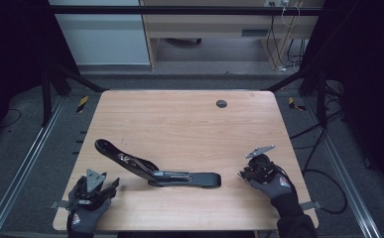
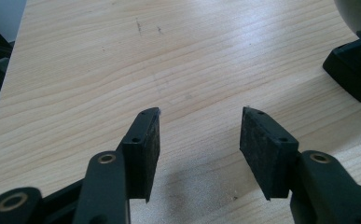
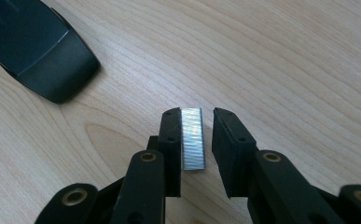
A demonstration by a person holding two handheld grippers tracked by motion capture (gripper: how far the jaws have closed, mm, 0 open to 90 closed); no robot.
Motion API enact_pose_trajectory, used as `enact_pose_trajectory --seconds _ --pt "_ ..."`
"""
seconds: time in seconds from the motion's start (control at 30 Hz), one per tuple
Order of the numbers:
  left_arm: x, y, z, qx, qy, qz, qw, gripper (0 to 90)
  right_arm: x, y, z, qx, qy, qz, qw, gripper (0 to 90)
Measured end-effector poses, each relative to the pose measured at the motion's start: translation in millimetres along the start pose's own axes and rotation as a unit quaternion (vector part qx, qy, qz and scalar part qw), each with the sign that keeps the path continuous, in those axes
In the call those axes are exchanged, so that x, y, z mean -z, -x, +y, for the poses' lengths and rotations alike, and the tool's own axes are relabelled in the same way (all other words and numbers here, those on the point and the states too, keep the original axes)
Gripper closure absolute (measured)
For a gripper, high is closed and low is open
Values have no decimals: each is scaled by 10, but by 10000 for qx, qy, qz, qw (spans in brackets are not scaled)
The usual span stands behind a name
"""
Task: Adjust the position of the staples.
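Staple strip point(image 3: 192, 138) between right gripper point(image 3: 196, 114) jaws

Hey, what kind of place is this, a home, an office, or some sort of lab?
Probably a lab recording station: a bare wooden table inside a black metal frame, loose cables on grey carpet, and an opened stapler laid out.

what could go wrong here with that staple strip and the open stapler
1. The staple strip lies against one pad of the right gripper with a gap at the other, so it is not clamped; it may slip or tip when lifted.
2. Thin strips can break apart if squeezed askew.
3. The stapler stands open and unheld; the left gripper is open beside it, so loading could push it away.
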State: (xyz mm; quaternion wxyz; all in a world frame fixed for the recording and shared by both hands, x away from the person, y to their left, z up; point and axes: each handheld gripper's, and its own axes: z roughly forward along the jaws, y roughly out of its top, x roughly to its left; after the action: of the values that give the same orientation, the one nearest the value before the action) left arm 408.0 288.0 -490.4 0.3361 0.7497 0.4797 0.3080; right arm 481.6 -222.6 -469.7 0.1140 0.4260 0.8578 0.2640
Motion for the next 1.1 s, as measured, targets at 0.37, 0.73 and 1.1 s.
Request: enact_pose_trajectory --seconds 0.37,0.73,1.1 --pt "1 2 0 -6 1 11 10000 475 -102 -19 -13 -7 -99 36 9999 777" --pt "-3 4 0 -14 -5 13 10000 475 -35 -17 -19 68 126 107 9998 784" --pt "-12 -1 -9 12 -22 -21 10000 474 146 -70 100 355 605 259 9972 784"
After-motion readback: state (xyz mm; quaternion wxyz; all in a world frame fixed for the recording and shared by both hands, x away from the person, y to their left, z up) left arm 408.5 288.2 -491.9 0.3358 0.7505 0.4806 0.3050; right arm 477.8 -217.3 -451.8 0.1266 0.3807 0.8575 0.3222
